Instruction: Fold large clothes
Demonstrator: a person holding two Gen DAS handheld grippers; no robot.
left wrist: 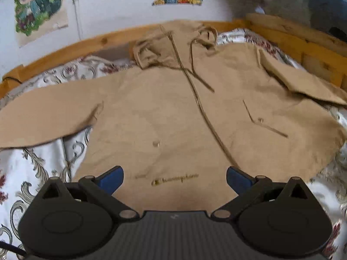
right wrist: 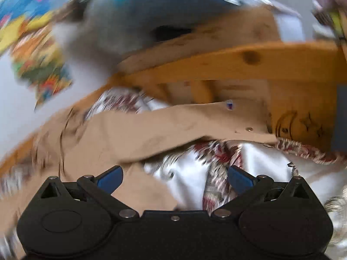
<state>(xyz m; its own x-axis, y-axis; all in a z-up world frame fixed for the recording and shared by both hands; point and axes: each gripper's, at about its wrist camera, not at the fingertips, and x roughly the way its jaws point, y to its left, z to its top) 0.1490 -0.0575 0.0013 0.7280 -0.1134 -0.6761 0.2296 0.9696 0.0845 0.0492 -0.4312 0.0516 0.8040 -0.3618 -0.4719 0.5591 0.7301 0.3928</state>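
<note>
Left view has the whole tan jacket (left wrist: pixel 173 108) spread flat on the bed (left wrist: pixel 32 173); right view, blurred, catches only a sleeve (right wrist: pixel 173 125) by the wooden frame (right wrist: pixel 238 65). Left gripper (left wrist: pixel 174 181) hovers over the hem, right gripper (right wrist: pixel 174 181) over the sheet, both wide apart, empty.

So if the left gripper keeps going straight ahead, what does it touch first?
Most likely the tan jacket: the open left gripper points at its lower front near the stitched logo. Depth is hard to judge.
</note>
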